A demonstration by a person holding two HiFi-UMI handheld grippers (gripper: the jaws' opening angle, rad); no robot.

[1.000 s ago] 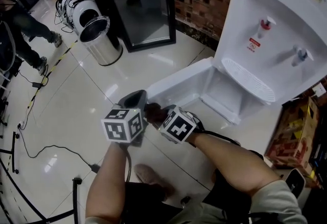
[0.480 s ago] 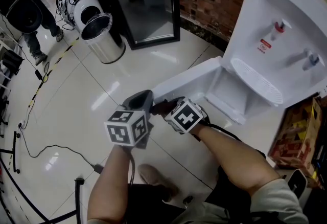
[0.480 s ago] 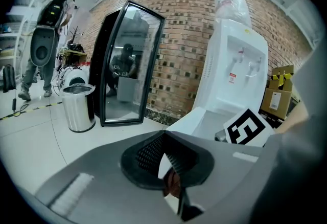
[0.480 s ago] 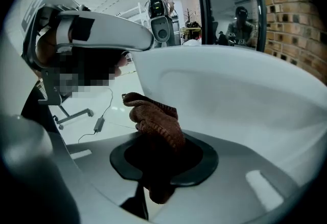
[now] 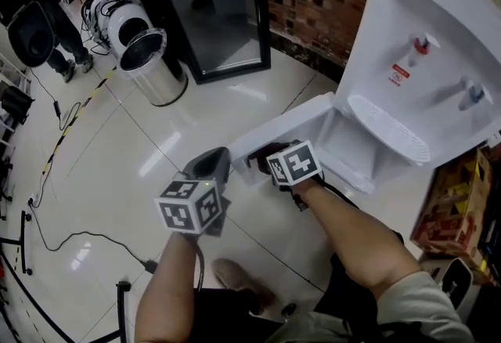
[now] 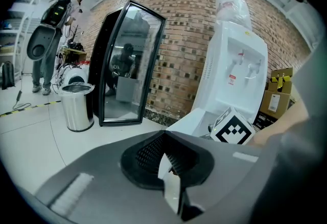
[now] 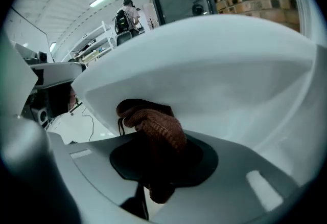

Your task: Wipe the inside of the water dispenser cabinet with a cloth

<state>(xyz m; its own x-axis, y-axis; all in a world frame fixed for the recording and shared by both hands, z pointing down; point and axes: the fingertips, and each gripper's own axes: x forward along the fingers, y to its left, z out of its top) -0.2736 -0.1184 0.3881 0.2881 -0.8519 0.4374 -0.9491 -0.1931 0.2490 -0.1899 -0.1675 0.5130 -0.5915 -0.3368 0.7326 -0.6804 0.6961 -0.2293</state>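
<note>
1. The brown knit cloth is gripped in the right hand-held gripper, just beside the open white door.
2. The cabinet lies just beyond, up and to the right in the head view; the right hand is nearer.
3. The left hand-held gripper is closed and empty.
4. The walls are judged smooth, hard plastic; the cloth is soft and ribbed.

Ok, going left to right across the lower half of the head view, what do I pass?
left claw → right claw, gripping the brown cloth → white drip tray → cardboard box
</note>
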